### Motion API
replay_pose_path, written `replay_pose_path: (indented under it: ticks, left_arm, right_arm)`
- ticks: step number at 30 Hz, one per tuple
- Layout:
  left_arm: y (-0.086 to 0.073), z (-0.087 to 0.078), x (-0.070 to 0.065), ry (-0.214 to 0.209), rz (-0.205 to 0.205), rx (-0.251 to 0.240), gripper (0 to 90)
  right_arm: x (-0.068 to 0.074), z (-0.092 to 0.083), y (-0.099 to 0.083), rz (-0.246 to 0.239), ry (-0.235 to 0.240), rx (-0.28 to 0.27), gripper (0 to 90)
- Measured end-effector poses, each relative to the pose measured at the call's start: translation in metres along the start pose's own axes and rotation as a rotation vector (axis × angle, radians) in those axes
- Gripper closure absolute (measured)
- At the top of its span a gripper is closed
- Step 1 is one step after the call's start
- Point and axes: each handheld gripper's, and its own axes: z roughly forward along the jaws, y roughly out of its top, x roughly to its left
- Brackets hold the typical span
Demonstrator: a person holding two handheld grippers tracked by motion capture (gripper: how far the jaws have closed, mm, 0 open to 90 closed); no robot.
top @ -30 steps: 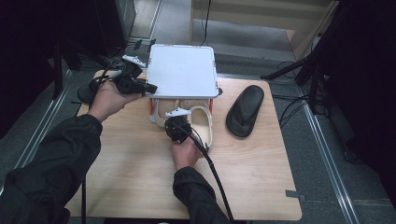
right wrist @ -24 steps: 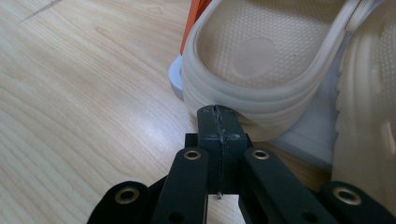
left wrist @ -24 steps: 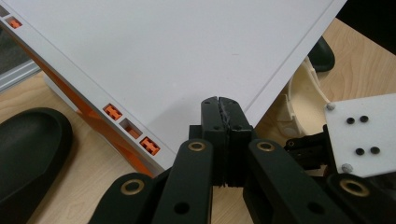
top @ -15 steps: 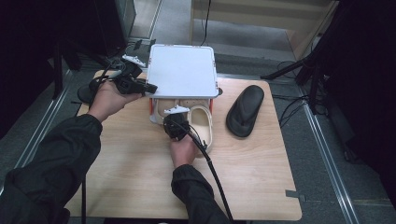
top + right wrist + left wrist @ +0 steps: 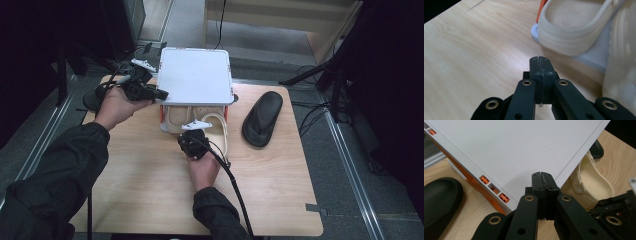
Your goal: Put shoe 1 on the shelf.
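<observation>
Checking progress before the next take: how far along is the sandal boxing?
Done: one cream sandal lies inside the box. In hand: the left gripper, jaws shut, rests against the white lid; the right gripper, shut and empty, sits by the second cream sandal, which overhangs the box. Left: seat that sandal. The black sandal remains on the table.

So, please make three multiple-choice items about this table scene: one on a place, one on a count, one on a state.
1. Where does the black sandal right of the box lie?
A. on the bare table
B. inside the box
C. on the lid

2. How many cream sandals show at the box?
A. one
B. two
C. four

3. How do the right gripper jaws stand?
A. wide open
B. shut on a sandal
C. shut on nothing

Answers: 1 A, it rests on the wood beside the box. 2 B, two cream soles lie under the white lid. 3 C, the jaws meet over bare table.
</observation>
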Motion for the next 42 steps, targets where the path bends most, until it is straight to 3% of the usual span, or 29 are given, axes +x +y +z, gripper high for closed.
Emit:
replay_pose_path:
  ticks: [6, 15, 20, 32, 37, 42]
  left_arm:
    - [0.0, 0.0, 0.0, 0.003, 0.002, 0.002, 90.0]
    - [0.0, 0.0, 0.0, 0.006, 0.001, 0.002, 90.0]
    - [0.0, 0.0, -0.001, 0.005, -0.001, -0.001, 90.0]
    - [0.0, 0.0, 0.0, 0.007, -0.003, 0.002, 90.0]
    - [0.0, 0.0, 0.0, 0.006, -0.004, 0.002, 90.0]
    - [0.0, 0.0, 0.0, 0.007, -0.003, 0.001, 90.0]
  right_arm:
    - [-0.002, -0.026, -0.018, 0.013, 0.037, -0.005, 90.0]
    - [-0.013, -0.066, -0.038, -0.071, 0.037, -0.017, 90.0]
    - [-0.018, -0.08, -0.051, -0.082, 0.044, -0.008, 90.0]
    - [-0.04, -0.097, -0.077, -0.085, 0.028, 0.014, 90.0]
    - [-0.052, -0.099, -0.081, -0.043, 0.014, 0.017, 90.0]
    - [-0.058, -0.1, -0.084, -0.037, 0.001, 0.023, 90.0]
